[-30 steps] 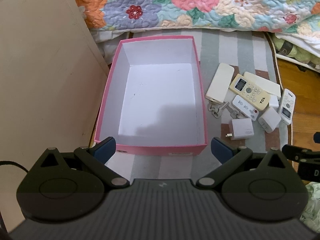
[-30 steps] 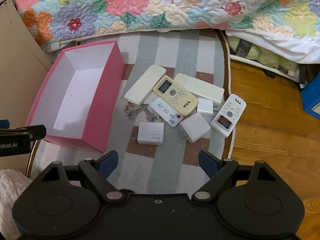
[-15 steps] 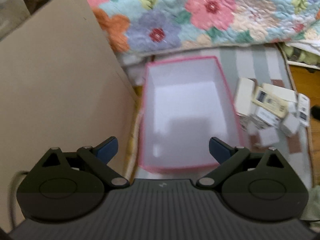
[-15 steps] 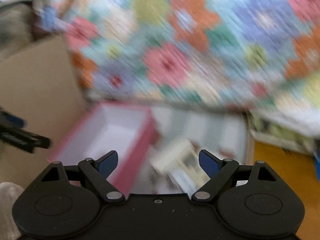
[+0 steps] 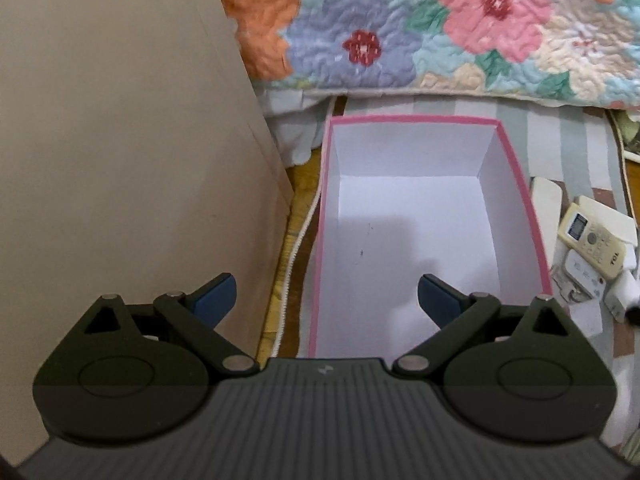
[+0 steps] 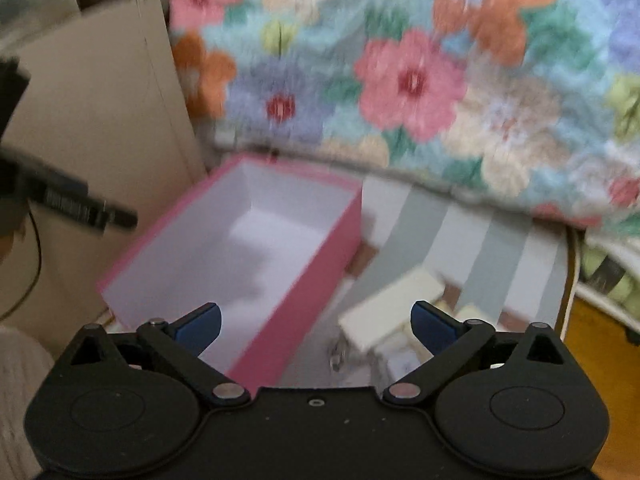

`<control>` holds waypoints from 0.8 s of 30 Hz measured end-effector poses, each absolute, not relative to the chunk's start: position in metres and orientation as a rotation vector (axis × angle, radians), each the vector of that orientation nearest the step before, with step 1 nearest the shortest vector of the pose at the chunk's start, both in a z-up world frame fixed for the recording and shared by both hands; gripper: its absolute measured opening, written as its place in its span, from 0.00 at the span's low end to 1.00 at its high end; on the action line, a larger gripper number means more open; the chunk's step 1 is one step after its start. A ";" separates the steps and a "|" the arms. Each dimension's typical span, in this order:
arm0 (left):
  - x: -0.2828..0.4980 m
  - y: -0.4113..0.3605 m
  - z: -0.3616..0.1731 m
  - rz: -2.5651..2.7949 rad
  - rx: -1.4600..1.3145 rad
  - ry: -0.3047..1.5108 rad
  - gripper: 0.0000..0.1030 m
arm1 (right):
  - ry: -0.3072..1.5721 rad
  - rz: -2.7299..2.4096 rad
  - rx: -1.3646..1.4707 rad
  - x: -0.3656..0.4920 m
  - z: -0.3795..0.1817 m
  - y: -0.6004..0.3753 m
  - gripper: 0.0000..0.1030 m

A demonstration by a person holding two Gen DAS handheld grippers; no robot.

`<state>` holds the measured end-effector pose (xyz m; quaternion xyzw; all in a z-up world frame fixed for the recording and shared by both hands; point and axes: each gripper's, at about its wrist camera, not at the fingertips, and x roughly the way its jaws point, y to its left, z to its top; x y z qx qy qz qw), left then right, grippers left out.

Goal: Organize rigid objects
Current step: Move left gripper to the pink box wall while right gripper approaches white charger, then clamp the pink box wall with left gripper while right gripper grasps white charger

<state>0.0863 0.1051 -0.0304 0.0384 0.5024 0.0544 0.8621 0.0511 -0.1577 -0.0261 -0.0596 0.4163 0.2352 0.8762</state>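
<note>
An empty pink box (image 5: 528,216) with a white inside stands on a striped rug. My left gripper (image 5: 326,294) hovers open over the box's near left edge, nothing between its fingers. To the box's right lies a heap of remotes and chargers, among them a cream TCL remote (image 5: 594,234) and a white charger (image 5: 620,294). In the blurred right wrist view the pink box (image 6: 320,268) sits left of centre and a cream flat block (image 6: 390,306) lies beside it. My right gripper (image 6: 316,322) is open and empty, above the box's right wall. The left gripper's body shows there at the far left.
A tall cardboard sheet (image 5: 120,140) leans at the left, close to the box. A floral quilt (image 5: 440,28) hangs along the back. Wooden floor (image 6: 596,344) lies beyond the rug's right edge.
Both views swung left and up: the box slid right in the left wrist view and the heap went to the edge. The right wrist view rolled and now shows more quilt, blurred.
</note>
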 end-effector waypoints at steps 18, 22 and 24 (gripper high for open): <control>0.135 0.136 -0.120 0.109 -0.066 1.198 0.84 | 1.230 0.148 0.043 0.074 -0.143 -0.193 0.90; 0.148 0.139 -0.125 0.088 -0.077 1.239 0.63 | 1.276 0.110 0.032 0.081 -0.157 -0.191 0.90; 0.156 0.140 -0.132 0.147 -0.068 1.261 0.63 | 1.302 0.057 0.007 0.083 -0.165 -0.188 0.92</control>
